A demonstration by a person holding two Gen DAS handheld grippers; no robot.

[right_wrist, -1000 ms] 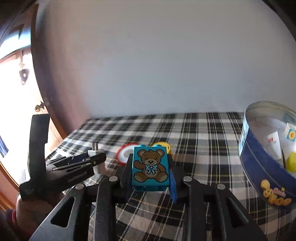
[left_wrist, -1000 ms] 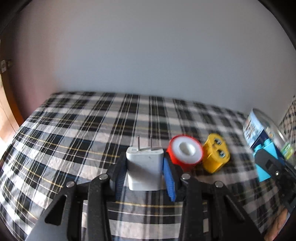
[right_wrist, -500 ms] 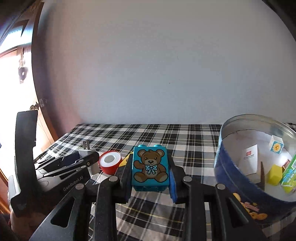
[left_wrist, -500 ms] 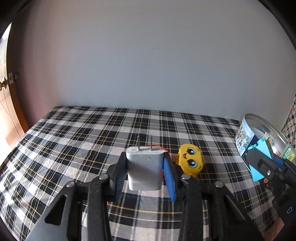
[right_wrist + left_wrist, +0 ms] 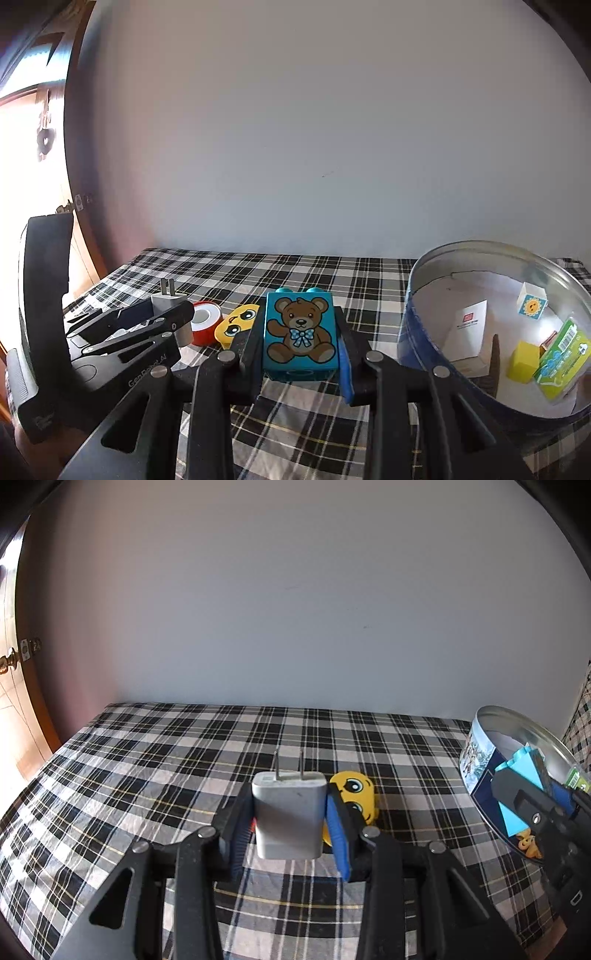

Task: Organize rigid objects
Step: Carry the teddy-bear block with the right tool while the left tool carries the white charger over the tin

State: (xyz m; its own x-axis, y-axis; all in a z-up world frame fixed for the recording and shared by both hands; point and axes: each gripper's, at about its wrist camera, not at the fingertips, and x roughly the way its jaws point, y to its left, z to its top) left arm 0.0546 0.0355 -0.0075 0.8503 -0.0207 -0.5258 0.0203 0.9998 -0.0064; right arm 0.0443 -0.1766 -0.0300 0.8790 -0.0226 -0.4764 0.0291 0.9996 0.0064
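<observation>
My left gripper (image 5: 290, 825) is shut on a white plug adapter (image 5: 288, 814) with its prongs pointing away, held above the plaid cloth. It also shows in the right wrist view (image 5: 168, 299). My right gripper (image 5: 299, 345) is shut on a blue teddy-bear brick (image 5: 300, 336), held left of the round tin (image 5: 417, 332). In the left wrist view the brick (image 5: 515, 797) hangs by the tin's near rim (image 5: 476, 771). A yellow face toy (image 5: 354, 786) and a red tape roll (image 5: 205, 325) lie on the cloth behind the adapter.
The tin holds a white card (image 5: 467, 328), a small sun cube (image 5: 532, 304), a yellow block (image 5: 522, 360) and a green packet (image 5: 557, 354). A plaid cloth (image 5: 147, 775) covers the surface up to a grey wall. A wooden door (image 5: 14, 701) stands at the left.
Both grippers have risen and shifted right toward the tin with their loads. The tin now looks larger and nearer in both views; the red roll is hidden behind the adapter in the left view.
</observation>
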